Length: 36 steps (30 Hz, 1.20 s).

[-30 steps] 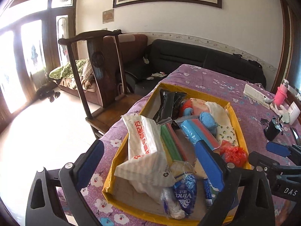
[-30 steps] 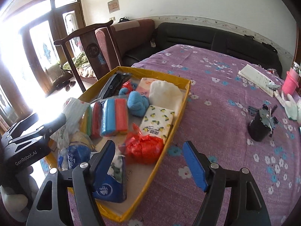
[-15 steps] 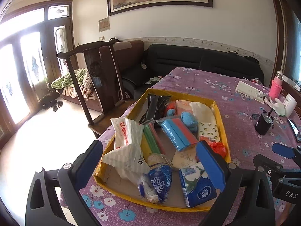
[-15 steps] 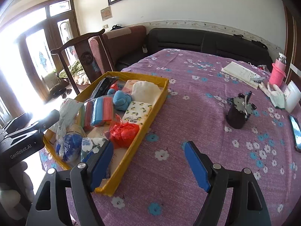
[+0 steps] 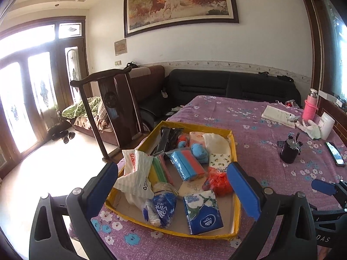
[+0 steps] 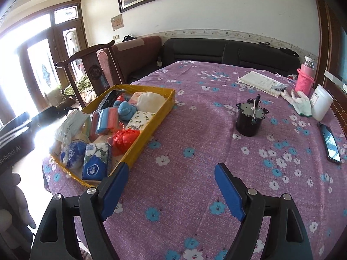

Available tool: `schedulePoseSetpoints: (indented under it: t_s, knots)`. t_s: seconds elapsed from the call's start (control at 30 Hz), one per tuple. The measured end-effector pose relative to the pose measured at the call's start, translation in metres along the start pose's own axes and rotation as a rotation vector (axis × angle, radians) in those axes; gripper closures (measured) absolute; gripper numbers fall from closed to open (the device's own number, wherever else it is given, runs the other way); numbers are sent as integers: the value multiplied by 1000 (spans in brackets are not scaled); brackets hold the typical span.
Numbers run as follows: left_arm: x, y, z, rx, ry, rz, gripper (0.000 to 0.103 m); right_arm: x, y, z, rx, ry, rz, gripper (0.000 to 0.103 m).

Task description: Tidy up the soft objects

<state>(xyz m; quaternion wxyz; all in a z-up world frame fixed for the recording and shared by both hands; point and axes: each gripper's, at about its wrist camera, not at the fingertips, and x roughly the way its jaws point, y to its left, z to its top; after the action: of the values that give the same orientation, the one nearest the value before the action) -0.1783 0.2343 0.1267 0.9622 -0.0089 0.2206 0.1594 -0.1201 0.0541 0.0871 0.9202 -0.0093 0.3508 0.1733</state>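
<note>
1 yellow tray (image 5: pixel 235 151) holds 2 tissue packs (image 5: pixel 202 212); left gripper (image 5: pixel 173 186) and right gripper (image 6: pixel 171 188) fingers spread, empty, right's just widening.

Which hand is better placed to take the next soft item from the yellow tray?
Probably left: its open tool points at the yellow tray; the right tool faces bare tablecloth beside it.

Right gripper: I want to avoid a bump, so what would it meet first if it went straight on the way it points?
Probably only the purple flowered tablecloth. The right gripper is open and empty, pointing between the yellow tray and the black cup; depth is unclear.
</note>
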Motion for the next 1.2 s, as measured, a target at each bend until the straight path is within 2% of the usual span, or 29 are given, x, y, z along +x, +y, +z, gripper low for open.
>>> schedulePoseSetpoints:
  t_s: [0.13,0.2,0.27,0.3,0.4,0.43,0.6,0.73,1.0,1.2]
  knots:
    - [-31,7,3,-64,-144,29,0,-6,-4,-8,-3,-9,-11,18]
    - [-50,13,1,-111,-241,11,0,-8,-3,-10,-9,-14,-15,18]
    - [-53,14,-3,-152,-278,-18,0,-8,0,-13,-21,-18,-16,17]
    - [-45,11,-2,-145,-238,-37,0,-8,2,-14,-25,-18,-14,17]
    - [-6,-5,-4,-26,4,-78,0,-7,13,-17,-50,-17,-1,17]
    - [2,-7,-7,-21,42,-71,0,-7,18,-18,-66,-19,-1,17]
    - [16,-1,-18,-67,80,-52,0,-7,44,-27,-168,-30,-30,17]
    - [27,6,-22,-69,128,8,0,-3,53,-30,-200,-27,-38,14]
    - [47,24,-42,-116,210,-16,0,17,65,-30,-215,27,-45,14]
    - [66,39,-50,-155,284,-62,0,32,85,-27,-255,57,-39,14]
